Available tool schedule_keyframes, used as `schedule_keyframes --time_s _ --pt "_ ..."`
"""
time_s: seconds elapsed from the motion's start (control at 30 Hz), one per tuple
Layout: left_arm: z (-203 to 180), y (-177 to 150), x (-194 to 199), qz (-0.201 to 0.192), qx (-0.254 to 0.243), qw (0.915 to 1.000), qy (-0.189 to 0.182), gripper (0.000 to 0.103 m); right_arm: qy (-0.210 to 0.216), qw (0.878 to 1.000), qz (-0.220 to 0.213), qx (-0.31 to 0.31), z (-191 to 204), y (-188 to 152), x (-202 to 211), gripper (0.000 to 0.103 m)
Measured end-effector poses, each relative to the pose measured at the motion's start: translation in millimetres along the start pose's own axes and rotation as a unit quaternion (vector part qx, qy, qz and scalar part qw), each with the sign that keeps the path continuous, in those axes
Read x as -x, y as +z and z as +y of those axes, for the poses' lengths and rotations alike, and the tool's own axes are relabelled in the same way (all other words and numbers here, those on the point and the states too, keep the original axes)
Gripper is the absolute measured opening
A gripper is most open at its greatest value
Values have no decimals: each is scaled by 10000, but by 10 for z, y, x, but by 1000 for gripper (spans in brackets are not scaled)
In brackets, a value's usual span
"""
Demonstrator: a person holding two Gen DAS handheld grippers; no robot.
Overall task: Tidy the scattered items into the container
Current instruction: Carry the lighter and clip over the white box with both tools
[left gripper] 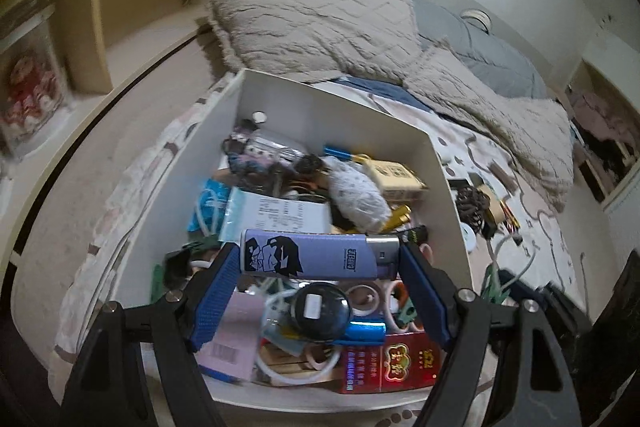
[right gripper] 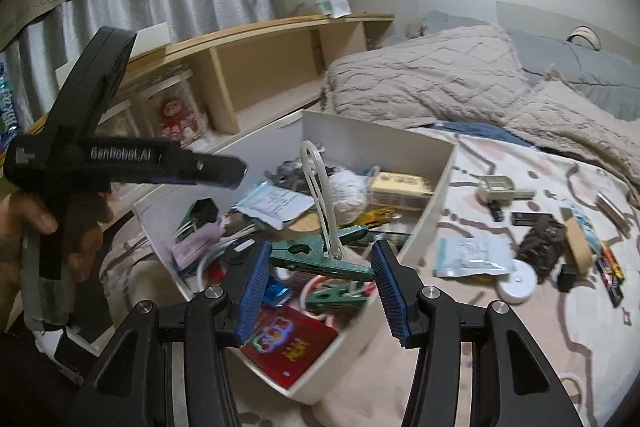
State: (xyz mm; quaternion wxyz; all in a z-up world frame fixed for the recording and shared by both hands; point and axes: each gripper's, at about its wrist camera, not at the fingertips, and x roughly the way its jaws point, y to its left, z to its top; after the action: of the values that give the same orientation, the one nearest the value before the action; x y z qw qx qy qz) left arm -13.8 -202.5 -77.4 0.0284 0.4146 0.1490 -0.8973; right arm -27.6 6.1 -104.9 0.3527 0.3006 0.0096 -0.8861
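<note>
My left gripper (left gripper: 320,267) clamps the lighter (left gripper: 320,255) crosswise by its ends, my right gripper (right gripper: 318,263) clamps the green clothes peg (right gripper: 320,257) lengthwise, both directly above the white box (left gripper: 272,99).

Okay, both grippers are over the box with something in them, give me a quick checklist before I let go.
1. Lighter held end to end by the left gripper: ok.
2. Lighter above the inside of the white box, not its rim: ok.
3. Green clip clamped by the right gripper: ok at the left pad; contact at the right pad cannot tell.
4. White strap hanging from the clip stays clear of the box wall: cannot tell.
5. Room in the box for both: cannot tell; it already looks crowded.
6. Items left on the bedspread, such as the small pouch: not ok, still to collect.
</note>
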Motion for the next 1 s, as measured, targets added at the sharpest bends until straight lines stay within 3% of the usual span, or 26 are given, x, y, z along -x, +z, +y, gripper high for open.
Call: schedule_keyframes --time_s 0.27,0.67,0.77,0.83,1.0 --pt "205 6 -58 131 282 9995 92 80 217 9997 135 2 74 -88 -198 53" --pt "227 -9 -291 297 226 9973 633 80 210 9997 23 153 87 -194 -262 53" --pt "184 4 -351 332 147 9964 769 80 377 9991 -4 180 89 -212 -261 61" --pt "154 9 -393 366 73 9955 867 80 506 9983 4 297 126 -222 -265 73" --pt "128 14 -469 441 -11 9932 1079 80 485 9978 -72 455 176 -250 -272 78"
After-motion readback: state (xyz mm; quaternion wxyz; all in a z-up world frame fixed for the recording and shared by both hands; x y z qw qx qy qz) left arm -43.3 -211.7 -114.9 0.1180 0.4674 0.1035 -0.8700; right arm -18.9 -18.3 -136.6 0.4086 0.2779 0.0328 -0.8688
